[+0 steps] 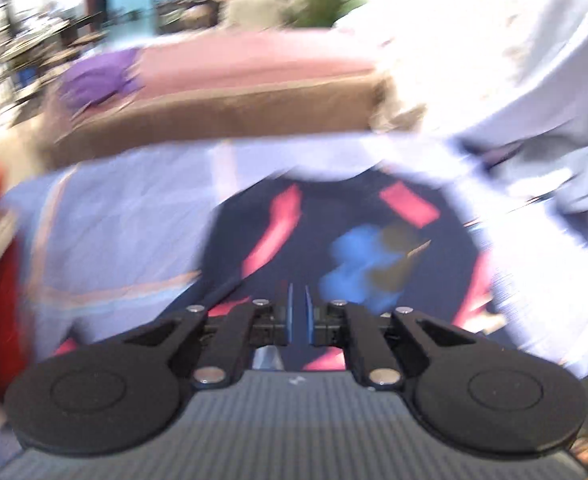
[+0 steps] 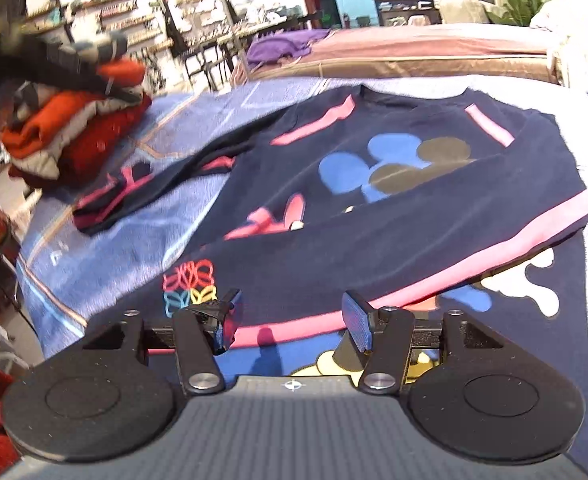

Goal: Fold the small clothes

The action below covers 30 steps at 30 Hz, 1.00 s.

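Note:
A small navy shirt (image 2: 394,216) with pink stripes and blue and brown printed shapes lies on a blue patterned bedcover (image 2: 141,240); one side is folded over its front, and a sleeve stretches out to the left. My right gripper (image 2: 291,316) is open and empty, low over the shirt's near hem. In the blurred left wrist view the same shirt (image 1: 334,248) lies ahead. My left gripper (image 1: 298,312) has its fingers nearly together with a thin gap and nothing visible between them. It also shows, blurred, at the upper left of the right wrist view (image 2: 73,60).
A pile of folded red, orange and white clothes (image 2: 77,132) sits at the left of the bed. A purple cloth (image 2: 285,46) lies on a pink-brown bed (image 2: 414,52) behind. A pale grey cloth (image 1: 534,120) hangs at the right in the left wrist view.

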Motion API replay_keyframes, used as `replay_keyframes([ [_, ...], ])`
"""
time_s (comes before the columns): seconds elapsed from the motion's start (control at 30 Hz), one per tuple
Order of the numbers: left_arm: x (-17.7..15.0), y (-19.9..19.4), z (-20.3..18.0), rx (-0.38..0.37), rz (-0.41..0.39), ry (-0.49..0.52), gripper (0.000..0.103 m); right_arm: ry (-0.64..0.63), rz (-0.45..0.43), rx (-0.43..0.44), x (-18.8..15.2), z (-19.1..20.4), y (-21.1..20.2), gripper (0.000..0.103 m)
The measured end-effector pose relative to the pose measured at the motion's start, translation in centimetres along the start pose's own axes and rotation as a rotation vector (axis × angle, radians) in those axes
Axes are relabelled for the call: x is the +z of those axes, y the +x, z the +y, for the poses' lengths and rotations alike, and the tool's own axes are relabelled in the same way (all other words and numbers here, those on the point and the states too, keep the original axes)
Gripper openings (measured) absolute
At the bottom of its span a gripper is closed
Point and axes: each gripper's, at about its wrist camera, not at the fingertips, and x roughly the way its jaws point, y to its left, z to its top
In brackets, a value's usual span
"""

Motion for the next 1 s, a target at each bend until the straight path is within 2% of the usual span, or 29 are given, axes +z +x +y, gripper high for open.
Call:
replay_keyframes([
  [0.1, 3.3, 0.5, -3.9, -0.212, -0.014, -0.006, 0.009, 0.063, -0.036, -0.001, 0.3, -1.0, -1.3, 0.092],
  [0.13, 4.0, 0.6, -4.7, -0.245, -0.020, 0.011, 0.010, 0.089, -0.046, 0.001, 0.4, -1.4, -1.6, 0.092],
  [0.17, 4.3, 0.5, -5.3, -0.217, -0.049, 0.031, 0.012, 0.114, -0.053, 0.009, 0.6, -1.8, -1.9, 0.092],
  [0.2, 4.4, 0.3, -5.4, -0.154, -0.077, 0.049, 0.038, 0.131, -0.062, 0.025, 0.7, -2.0, -2.1, 0.093],
  [0.23, 4.2, 0.1, -5.1, -0.083, -0.091, 0.066, 0.084, 0.153, -0.069, 0.052, 0.8, -2.2, -2.2, 0.094],
  [0.27, 3.7, -0.1, -4.4, -0.014, -0.102, 0.079, 0.101, 0.183, -0.070, 0.098, 1.1, -2.3, -2.0, 0.099],
  [0.33, 1.8, -1.0, -2.0, 0.098, -0.120, 0.098, 0.102, 0.256, -0.061, 0.228, 1.9, -2.2, -0.9, 0.103],
  [0.4, -0.9, -1.8, 1.2, 0.223, -0.074, 0.085, 0.102, 0.332, -0.041, 0.364, 3.0, -1.2, 1.7, 0.103],
  [0.5, -6.0, -4.0, 7.6, 0.359, -0.020, -0.026, 0.102, 0.382, 0.056, 0.494, 4.7, 2.4, 7.9, 0.103],
  [0.57, -9.4, -5.8, 11.6, 0.414, 0.016, -0.127, 0.102, 0.419, 0.139, 0.531, 5.3, 5.4, 12.7, 0.102],
  [0.67, -14.4, -8.3, 15.8, 0.435, 0.054, -0.275, 0.102, 0.483, 0.226, 0.524, 5.6, 9.9, 18.8, 0.099],
  [0.8, -19.4, -9.9, 18.5, 0.436, 0.094, -0.362, 0.103, 0.655, 0.334, 0.490, 4.2, 13.9, 24.5, 0.098],
  [0.87, -20.4, -9.6, 19.1, 0.426, 0.108, -0.383, 0.103, 0.675, 0.305, 0.470, 3.6, 15.8, 25.8, 0.084],
  [0.93, -20.8, -9.3, 19.1, 0.416, 0.106, -0.401, 0.103, 0.625, 0.267, 0.493, 3.8, 17.9, 26.9, 0.085],
  [0.97, -21.0, -8.9, 19.0, 0.412, 0.108, -0.409, 0.103, 0.623, 0.282, 0.499, 3.7, 18.7, 27.6, 0.078],
  [1.0, -20.8, -8.8, 19.1, 0.408, 0.106, -0.411, 0.103, 0.639, 0.321, 0.494, 3.5, 19.2, 28.2, 0.045],
])
